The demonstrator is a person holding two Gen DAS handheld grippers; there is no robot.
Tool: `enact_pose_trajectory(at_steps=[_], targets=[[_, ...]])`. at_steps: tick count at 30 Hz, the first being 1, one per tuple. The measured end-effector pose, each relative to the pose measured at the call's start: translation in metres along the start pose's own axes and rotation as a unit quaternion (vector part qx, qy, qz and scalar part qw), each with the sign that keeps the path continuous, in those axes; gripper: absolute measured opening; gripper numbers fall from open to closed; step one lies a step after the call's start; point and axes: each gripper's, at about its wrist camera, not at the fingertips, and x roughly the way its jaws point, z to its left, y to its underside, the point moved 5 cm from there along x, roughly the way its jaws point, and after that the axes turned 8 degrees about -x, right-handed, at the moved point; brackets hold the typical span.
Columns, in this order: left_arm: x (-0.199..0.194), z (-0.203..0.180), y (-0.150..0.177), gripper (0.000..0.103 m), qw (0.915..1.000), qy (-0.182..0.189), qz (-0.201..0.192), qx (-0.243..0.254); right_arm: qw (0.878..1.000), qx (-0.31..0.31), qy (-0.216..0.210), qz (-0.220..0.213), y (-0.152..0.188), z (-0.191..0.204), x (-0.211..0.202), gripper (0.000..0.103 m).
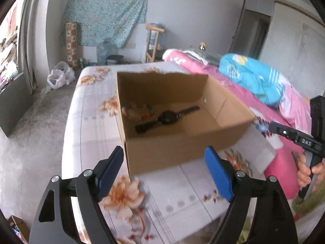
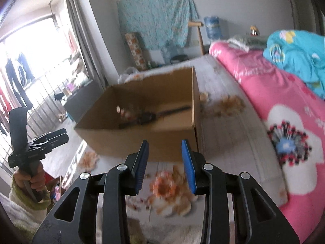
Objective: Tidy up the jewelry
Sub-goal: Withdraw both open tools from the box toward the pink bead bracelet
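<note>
Both grippers hang empty near the bedsheet (image 1: 162, 193): left gripper (image 1: 164, 174) spread wide, right gripper (image 2: 165, 165) parted narrowly. Beyond them sits the box (image 1: 172, 152), holding a black watch (image 1: 167, 118) and a blurred beaded piece (image 1: 138, 111). Sorting looks near its end; next likely calls for finding any leftover jewelry, none visible outside.

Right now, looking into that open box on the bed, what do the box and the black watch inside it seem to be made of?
The box looks like plain brown corrugated cardboard, matte, with a ragged torn top edge and a fold seam at the corner. The watch has a dull black strap, probably rubber or plastic since it shows no metallic shine; its round case is too blurred to tell. Both tongs are open and empty.
</note>
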Motion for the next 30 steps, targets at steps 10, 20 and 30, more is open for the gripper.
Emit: enact_pose_trajectory(at_steps=[10,20,30], targets=[[0.044,-0.029,0.049,0.080,0.9979,0.013,0.063,0.006,0.996,-0.017,-0.036,0.082,0.046,0.037,0.047,0.023],[0.083,-0.072,0.066,0.030,0.9904,0.053,0.103,0.076,0.992,-0.057,-0.022,0.108,0.062,0.057,0.072,0.014],[0.121,-0.102,0.063,0.017,0.9862,0.069,0.121,0.089,0.994,-0.010,-0.011,0.109,0.069,0.035,0.066,0.016]])
